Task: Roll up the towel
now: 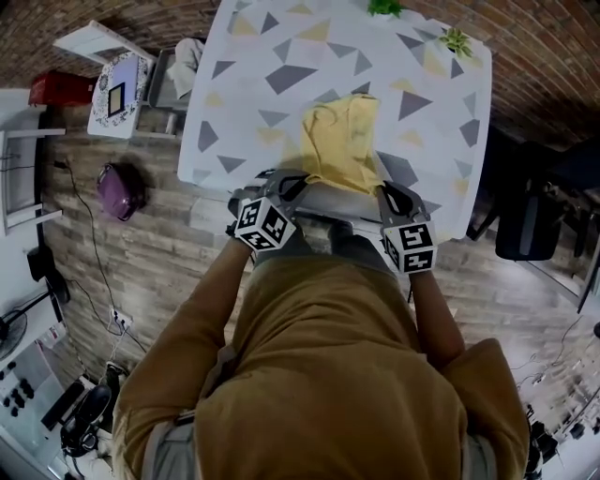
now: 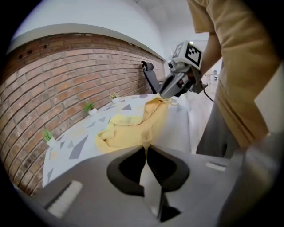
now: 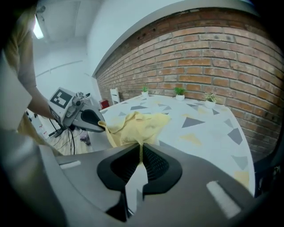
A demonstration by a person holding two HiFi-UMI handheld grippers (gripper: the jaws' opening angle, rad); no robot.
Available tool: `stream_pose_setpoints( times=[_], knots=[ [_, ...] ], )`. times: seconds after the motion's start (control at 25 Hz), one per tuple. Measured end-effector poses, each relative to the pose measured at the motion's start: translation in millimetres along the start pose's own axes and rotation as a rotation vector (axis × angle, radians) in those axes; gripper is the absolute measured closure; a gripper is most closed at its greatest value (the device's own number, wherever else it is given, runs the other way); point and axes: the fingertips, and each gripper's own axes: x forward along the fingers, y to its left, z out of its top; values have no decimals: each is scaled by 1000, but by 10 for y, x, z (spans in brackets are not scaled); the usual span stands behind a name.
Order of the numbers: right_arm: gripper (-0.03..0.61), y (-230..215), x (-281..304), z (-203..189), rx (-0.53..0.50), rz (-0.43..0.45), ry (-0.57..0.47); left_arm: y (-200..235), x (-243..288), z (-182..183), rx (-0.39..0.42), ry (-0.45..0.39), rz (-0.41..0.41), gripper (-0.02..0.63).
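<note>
A crumpled yellow towel (image 1: 342, 141) lies on the white table with the triangle pattern (image 1: 281, 56), reaching to the table's near edge. My left gripper (image 1: 284, 185) is shut on the towel's near left corner. My right gripper (image 1: 387, 193) is shut on its near right corner. In the left gripper view the jaws (image 2: 145, 148) pinch a tip of the towel (image 2: 128, 126), and the right gripper (image 2: 171, 95) holds the far corner. In the right gripper view the jaws (image 3: 141, 148) pinch the towel (image 3: 140, 124), and the left gripper (image 3: 98, 125) grips the opposite corner. The held edge hangs a little above the table.
Small potted plants (image 1: 384, 7) (image 1: 457, 40) stand along the table's far edge by the brick wall. A purple bag (image 1: 120, 190) lies on the wooden floor at the left. A patterned chair (image 1: 117, 89) stands at the far left, a dark chair (image 1: 530, 220) at the right.
</note>
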Motion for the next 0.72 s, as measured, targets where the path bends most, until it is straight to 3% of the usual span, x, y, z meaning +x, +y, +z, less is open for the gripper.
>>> stream_pose_setpoints(
  times=[0.12, 0.24, 0.36, 0.48, 0.72],
  knots=[
    [551, 141, 45, -281, -82, 15, 60, -133, -26, -1, -20, 15, -20, 541],
    [544, 322, 114, -598, -248, 81, 152, -252, 50, -145, -8, 44, -44, 540],
    [458, 450, 125, -715, -440, 168, 229, -294, 98, -220, 5, 55, -76, 540],
    [413, 477, 94, -753, -561, 223, 253, -296, 65, -174, 8, 41, -98, 538],
    [391, 540, 59, -854, -717, 277, 270, -304, -72, -39, 22, 1, -110, 514]
  ],
)
